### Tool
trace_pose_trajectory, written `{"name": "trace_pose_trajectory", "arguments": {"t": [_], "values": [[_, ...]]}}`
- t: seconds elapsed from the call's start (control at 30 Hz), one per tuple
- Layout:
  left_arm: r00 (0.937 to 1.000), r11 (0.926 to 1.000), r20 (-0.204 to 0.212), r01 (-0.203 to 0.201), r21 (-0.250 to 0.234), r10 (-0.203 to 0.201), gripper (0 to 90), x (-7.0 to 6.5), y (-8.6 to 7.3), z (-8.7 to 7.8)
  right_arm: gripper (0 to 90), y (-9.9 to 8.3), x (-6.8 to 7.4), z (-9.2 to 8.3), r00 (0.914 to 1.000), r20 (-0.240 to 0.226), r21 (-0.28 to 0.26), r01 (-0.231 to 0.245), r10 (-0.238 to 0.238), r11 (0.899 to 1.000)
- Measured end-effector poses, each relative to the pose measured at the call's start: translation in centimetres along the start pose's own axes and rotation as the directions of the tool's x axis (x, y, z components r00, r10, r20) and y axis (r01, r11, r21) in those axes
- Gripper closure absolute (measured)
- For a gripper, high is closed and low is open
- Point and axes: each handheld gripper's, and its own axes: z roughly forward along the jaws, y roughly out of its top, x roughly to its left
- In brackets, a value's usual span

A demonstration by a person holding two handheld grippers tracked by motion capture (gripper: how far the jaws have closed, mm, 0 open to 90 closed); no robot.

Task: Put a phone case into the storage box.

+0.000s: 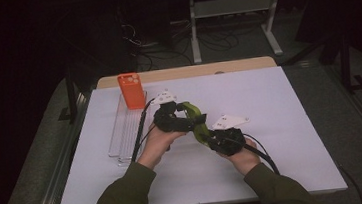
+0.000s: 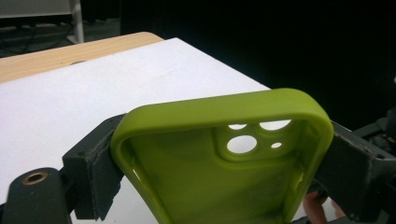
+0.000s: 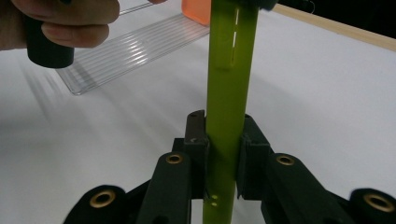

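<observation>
Both grippers clamp green case (image 2: 219, 158): L gripper (image 2: 219, 163) across its width, R gripper (image 3: 223, 154) on its edge. Orange case (image 1: 131, 90) prob upright in clear rack (image 1: 124, 132)

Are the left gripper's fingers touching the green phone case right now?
Touching. In the left gripper view, the fingers press on both outer edges of the green phone case, one on each side, with no gap showing.
</observation>
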Motion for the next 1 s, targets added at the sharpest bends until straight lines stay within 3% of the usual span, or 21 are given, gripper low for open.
{"name": "trace_pose_trajectory", "arguments": {"t": [0.5, 0.67, 1.0], "values": [[1.0, 1.0, 0.009, -0.002, 0.006, 0.002, 14.4, 0.0, 0.0, -0.1, 75.1, -0.1, 0.0, 0.2, 0.9993, 0.023, 0.024, 0.03, -0.031, 0.999], [0.9999, 0.9999, 0.011, -0.009, 0.009, 0.009, 14.9, -0.1, 0.1, -0.2, 71.0, -0.1, -0.2, 0.2, 0.9992, 0.018, 0.03, 0.034, -0.035, 0.999], [0.9998, 0.9999, -0.005, -0.017, -0.001, 0.017, 15.0, 0.2, 0.3, -0.6, 43.2, 0.1, -1.0, -0.4, 0.9991, 0.001, 0.03, 0.043, -0.043, 0.999]]}}
